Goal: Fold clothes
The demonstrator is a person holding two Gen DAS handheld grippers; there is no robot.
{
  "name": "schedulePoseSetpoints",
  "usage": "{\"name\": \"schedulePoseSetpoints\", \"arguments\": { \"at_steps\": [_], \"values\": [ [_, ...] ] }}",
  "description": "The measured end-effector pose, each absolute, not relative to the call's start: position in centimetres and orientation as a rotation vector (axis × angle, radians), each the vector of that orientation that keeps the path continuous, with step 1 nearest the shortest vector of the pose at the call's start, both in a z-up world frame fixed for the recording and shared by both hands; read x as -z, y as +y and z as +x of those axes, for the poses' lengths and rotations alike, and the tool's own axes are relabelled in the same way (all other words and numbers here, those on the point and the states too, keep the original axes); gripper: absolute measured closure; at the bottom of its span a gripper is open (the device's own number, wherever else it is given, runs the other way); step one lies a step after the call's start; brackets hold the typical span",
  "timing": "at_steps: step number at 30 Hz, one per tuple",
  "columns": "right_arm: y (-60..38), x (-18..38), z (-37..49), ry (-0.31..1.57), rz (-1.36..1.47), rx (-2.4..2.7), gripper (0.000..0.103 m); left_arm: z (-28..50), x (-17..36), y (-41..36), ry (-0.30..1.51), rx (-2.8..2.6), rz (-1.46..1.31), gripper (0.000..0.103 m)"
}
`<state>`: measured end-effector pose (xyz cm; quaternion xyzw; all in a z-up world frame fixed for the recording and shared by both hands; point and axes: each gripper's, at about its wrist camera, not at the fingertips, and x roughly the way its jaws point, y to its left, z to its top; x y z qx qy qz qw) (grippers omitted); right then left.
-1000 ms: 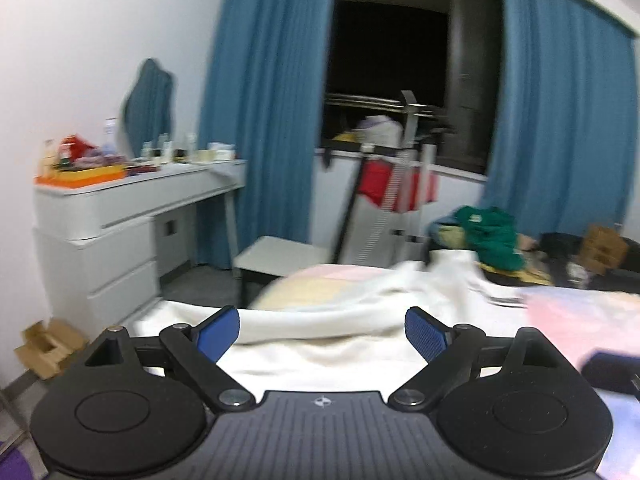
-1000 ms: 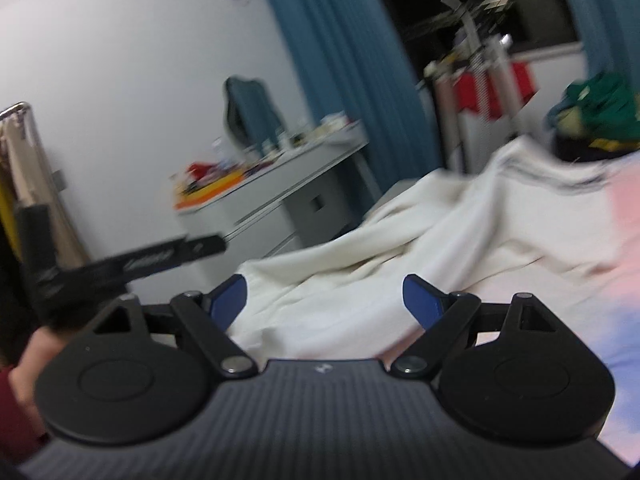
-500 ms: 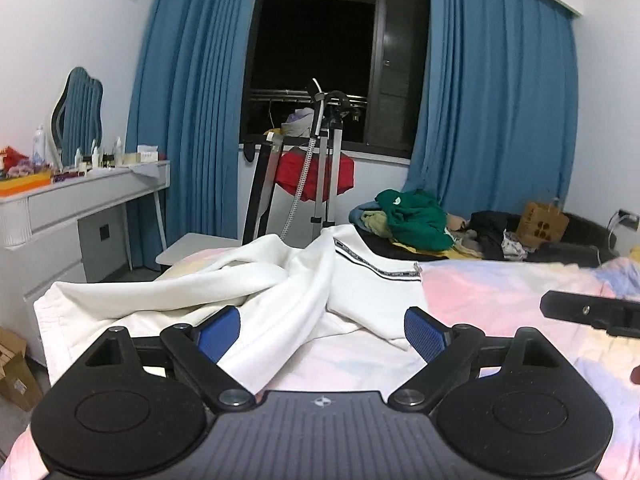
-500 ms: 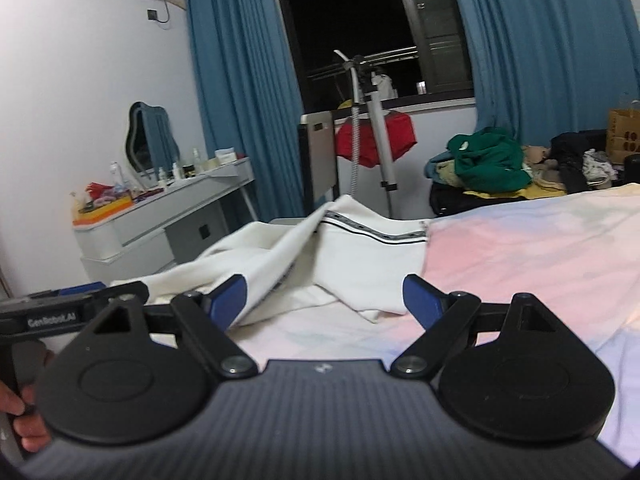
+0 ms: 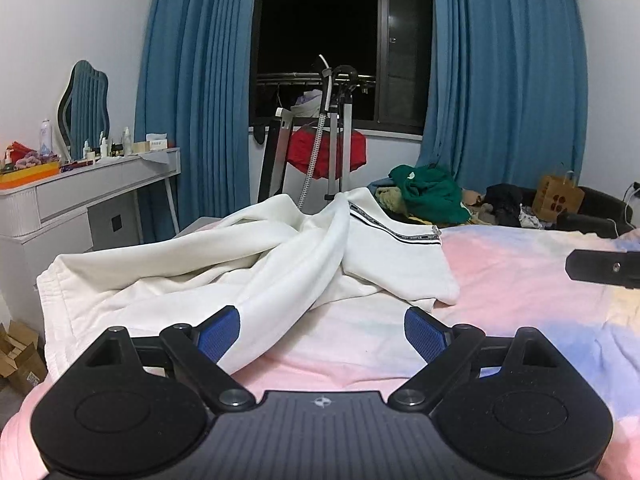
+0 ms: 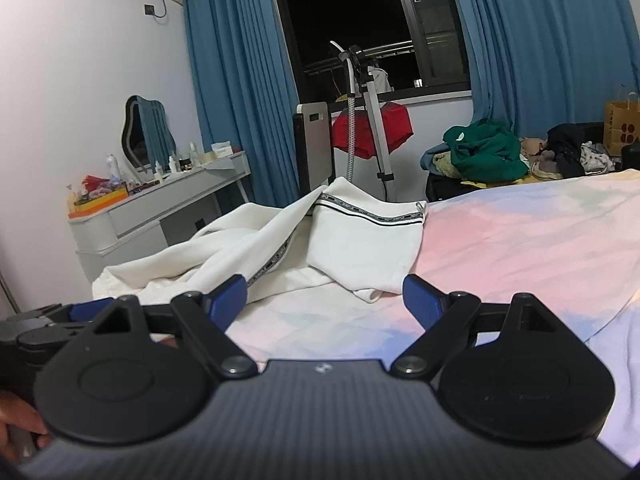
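A white garment (image 5: 248,264) with a black printed stripe lies crumpled on the left part of the bed (image 5: 520,280), reaching its left edge. In the right wrist view the same white garment (image 6: 360,240) lies ahead, left of centre. My left gripper (image 5: 322,334) hovers low over the bedsheet, open, with the garment's near fold just beyond its left pad and nothing between the fingers. My right gripper (image 6: 324,300) is also open and empty, a little short of the garment. The right gripper's tip (image 5: 604,270) shows at the right edge of the left wrist view.
A grey dressing table (image 5: 92,196) with bottles and a mirror stands left of the bed. A garment steamer stand (image 5: 332,136) with a red cloth is at the window. A pile of green and dark clothes (image 5: 432,196) and a paper bag (image 5: 558,200) lie beyond the bed.
Both views swung from the dressing-table side toward the window and dropped lower over the bed. The white garment now lies spread ahead of both grippers. Both stay open.
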<state>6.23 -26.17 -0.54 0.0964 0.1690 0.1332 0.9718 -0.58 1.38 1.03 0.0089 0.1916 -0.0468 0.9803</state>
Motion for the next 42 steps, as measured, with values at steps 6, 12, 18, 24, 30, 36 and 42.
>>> {"name": "schedulePoseSetpoints", "arguments": {
  "at_steps": [6, 12, 18, 24, 30, 36, 42],
  "values": [
    [-26.6, 0.9, 6.4, 0.378, 0.221, -0.218, 0.017, 1.5, -0.2, 1.8, 0.418, 0.091, 0.057, 0.012],
    [-28.0, 1.9, 6.8, 0.441, 0.277, -0.121, 0.017, 9.1, -0.7, -0.5, 0.443, 0.089, 0.100, 0.012],
    [-29.7, 3.8, 8.0, 0.484, 0.354, -0.068, 0.017, 20.4, -1.8, -2.7, 0.420, 0.093, 0.138, 0.012],
    [-30.5, 7.1, 10.9, 0.532, 0.420, -0.045, 0.017, 33.5, -0.7, -5.1, 0.444, 0.017, 0.181, 0.012],
    [-29.7, 10.1, 14.0, 0.587, 0.410, -0.070, 0.017, 42.0, 1.0, -6.9, 0.490, -0.008, 0.161, 0.017],
    [-30.3, 11.9, 15.5, 0.626, 0.447, -0.048, 0.017, 45.1, 2.4, -8.7, 0.547, 0.015, 0.162, 0.071],
    [-31.0, 11.4, 14.7, 0.582, 0.460, -0.019, 0.017, 40.4, -0.1, -8.6, 0.491, 0.019, 0.181, 0.099]
  ]
}}
